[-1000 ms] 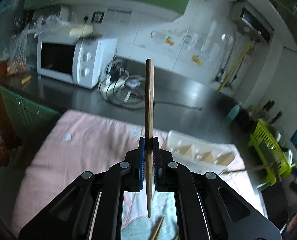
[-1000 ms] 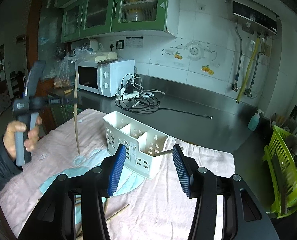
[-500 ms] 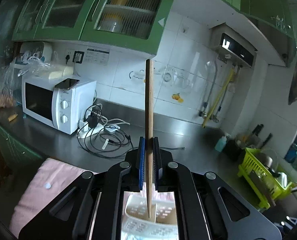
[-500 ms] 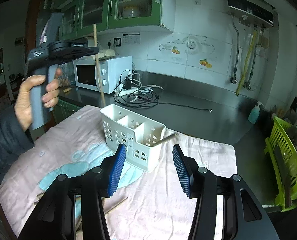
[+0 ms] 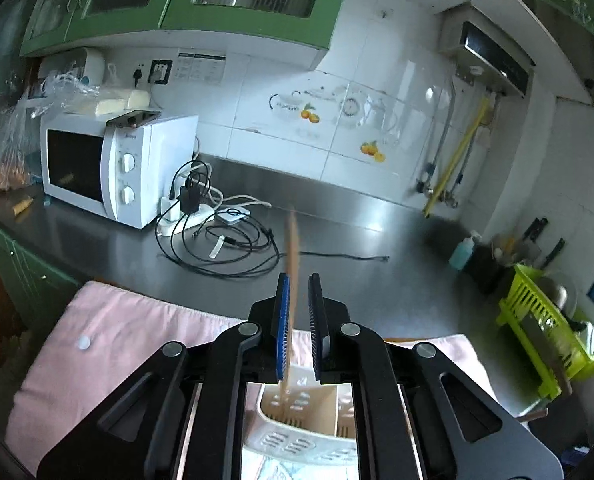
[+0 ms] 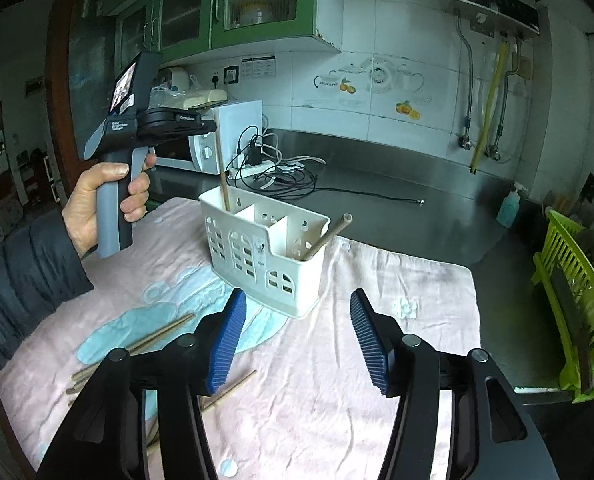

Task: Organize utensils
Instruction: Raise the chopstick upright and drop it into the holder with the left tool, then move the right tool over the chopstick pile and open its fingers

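Microwave [image 5: 97, 164] and a cable tangle [image 5: 217, 236] sit on the steel counter [image 5: 377, 232] behind the pink cloth [image 6: 317, 380], green dish rack [image 6: 569, 300] far right. Left gripper [image 5: 297, 312] jaws are opening, blurred chopstick [image 5: 291, 280] loose between them, tip in the white caddy's [image 6: 265, 256] end compartment. Right gripper [image 6: 297, 340] jaws are opening, empty, loose chopsticks [image 6: 145, 344] lying on the cloth beside them.
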{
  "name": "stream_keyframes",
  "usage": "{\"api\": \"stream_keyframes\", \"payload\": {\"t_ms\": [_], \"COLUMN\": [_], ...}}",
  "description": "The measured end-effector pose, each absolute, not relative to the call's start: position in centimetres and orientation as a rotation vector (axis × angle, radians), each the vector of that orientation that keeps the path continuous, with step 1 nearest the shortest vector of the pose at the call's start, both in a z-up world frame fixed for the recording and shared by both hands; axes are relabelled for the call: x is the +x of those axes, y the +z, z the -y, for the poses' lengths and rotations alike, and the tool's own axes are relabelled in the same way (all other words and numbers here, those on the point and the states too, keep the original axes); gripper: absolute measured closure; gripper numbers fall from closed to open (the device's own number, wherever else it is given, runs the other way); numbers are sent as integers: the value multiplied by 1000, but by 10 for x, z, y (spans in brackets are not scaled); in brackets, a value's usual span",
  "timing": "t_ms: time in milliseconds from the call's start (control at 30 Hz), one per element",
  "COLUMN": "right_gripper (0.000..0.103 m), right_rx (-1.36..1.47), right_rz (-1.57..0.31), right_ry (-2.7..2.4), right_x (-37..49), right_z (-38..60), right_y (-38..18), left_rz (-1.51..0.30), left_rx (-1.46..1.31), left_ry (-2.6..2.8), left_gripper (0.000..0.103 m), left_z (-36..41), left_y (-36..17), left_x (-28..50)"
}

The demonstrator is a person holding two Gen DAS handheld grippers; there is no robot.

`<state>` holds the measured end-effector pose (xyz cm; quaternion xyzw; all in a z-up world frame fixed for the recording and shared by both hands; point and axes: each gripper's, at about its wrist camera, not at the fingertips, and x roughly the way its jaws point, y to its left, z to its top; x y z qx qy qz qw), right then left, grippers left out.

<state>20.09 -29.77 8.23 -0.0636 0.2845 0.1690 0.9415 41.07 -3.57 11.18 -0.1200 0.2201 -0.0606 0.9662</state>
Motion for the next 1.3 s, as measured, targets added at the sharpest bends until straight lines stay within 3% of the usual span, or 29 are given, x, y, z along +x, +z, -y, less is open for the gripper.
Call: {"api": "stream_keyframes", "payload": {"t_ms": [133, 200, 267, 333, 467, 533, 633, 833, 967, 1300], "right_gripper": [50, 50, 50, 50, 50, 50, 50, 58, 60, 76], "right_rx": [-138, -125, -132, -131, -93, -68, -25, 75, 84, 217], "right_rz": [-579, -592, -595, -610, -656, -687, -744, -840, -864, -947], "right_ry": [346, 359, 355, 362, 376, 381, 391, 408, 400, 372], "right_x": [187, 177, 165, 152, 136, 131, 124, 116, 116, 147], "right_z": [293, 291, 287, 284, 279, 276, 270, 256, 247, 254], "right_y": [77, 74, 69, 62, 44, 33, 13, -21, -31, -49], "left_rz": [-454, -459, -462, -465, -485, -494, -518, -556, -610, -671], "left_rx": [-224, -217, -208, -193, -221, -217, -187, -181, -214, -209], "left_ry": [-131, -137, -126, -126, -120, -114, -76, -49, -54, -51], "left_gripper": [93, 85, 69, 68, 51, 49, 37, 21, 15, 14], "left_z": [35, 33, 29, 23, 5, -3, -15, -36, -48, -60], "left_y": [114, 115, 116, 116, 111, 106, 92, 57, 33, -13], "left_x": [397, 383, 365, 343, 300, 278, 240, 178, 151, 123]}}
